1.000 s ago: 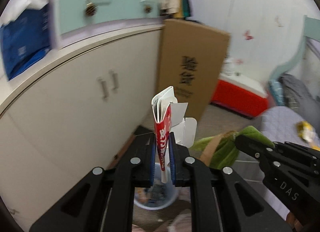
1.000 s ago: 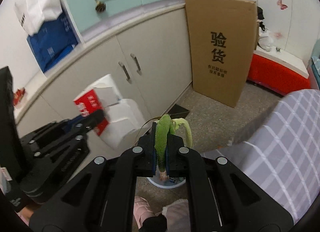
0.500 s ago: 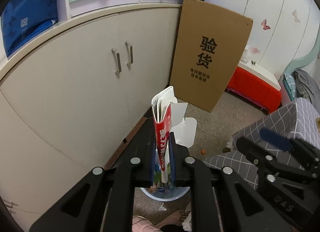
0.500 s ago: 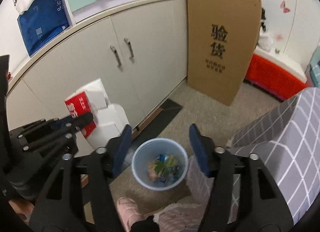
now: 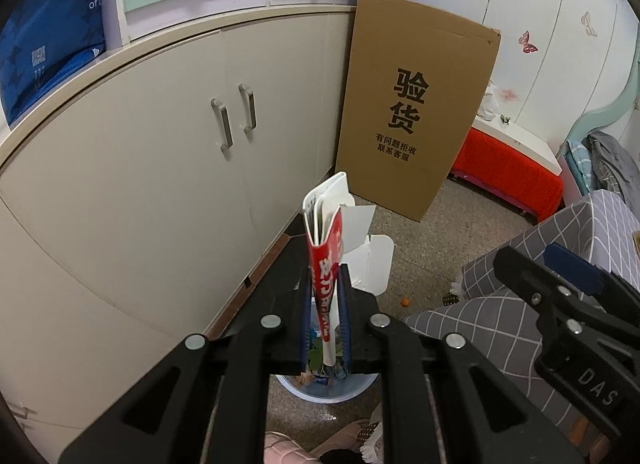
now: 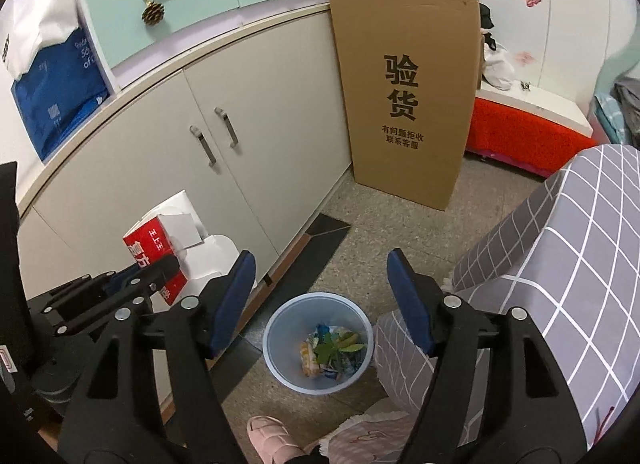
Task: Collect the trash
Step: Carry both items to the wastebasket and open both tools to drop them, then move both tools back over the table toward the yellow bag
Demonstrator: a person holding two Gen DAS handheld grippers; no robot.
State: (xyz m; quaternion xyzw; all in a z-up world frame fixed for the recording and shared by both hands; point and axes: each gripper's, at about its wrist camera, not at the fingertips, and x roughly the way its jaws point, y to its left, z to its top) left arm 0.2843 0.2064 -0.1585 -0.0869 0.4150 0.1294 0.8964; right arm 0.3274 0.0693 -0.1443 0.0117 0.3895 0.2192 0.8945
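1. My right hand-held gripper (image 6: 320,284) hangs over the bin (image 6: 276,328), jaws opening wide, nothing between them.
2. Down in the bin I can see green leaves (image 6: 340,346) and wrappers (image 6: 310,356), so part of the trash is already in.
3. My left hand-held gripper (image 5: 326,316) is pressed tight on a flattened red-and-white box (image 5: 326,264), which stands upright between the pads.
4. In the left view the bin (image 5: 328,394) peeks out just below that box, mostly hidden by the jaws.
5. Still to do, I'd say: let the box go into the bin.
6. A small orange scrap (image 5: 405,302) lies on the floor by the checked cover (image 5: 500,316); it may need collecting too.
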